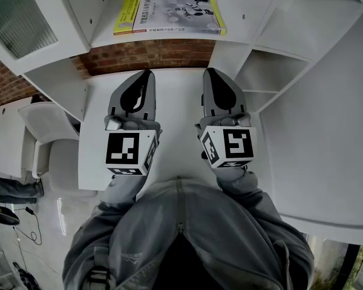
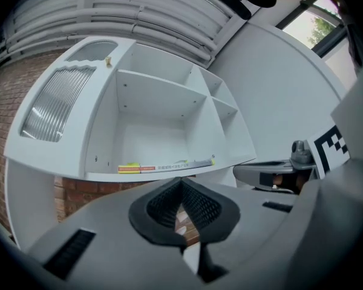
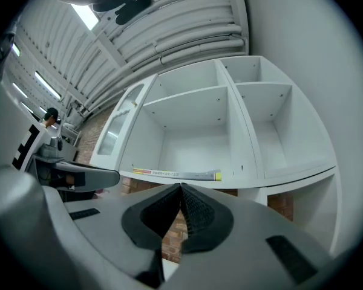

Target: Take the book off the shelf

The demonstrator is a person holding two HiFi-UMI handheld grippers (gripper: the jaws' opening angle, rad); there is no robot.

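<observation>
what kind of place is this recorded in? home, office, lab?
Probably an indoor studio or lab-like room rather than a home: a white shelf unit with one book lying flat, against a brick wall, under a ribbed, industrial-looking ceiling.

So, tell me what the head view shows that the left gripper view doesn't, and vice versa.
Head view only: the book's cover, the person's jacket and the floor. Left gripper view only: the board above the book and the ceiling. Both: the book lying flat on its shelf, the right gripper and the brick wall.
</observation>
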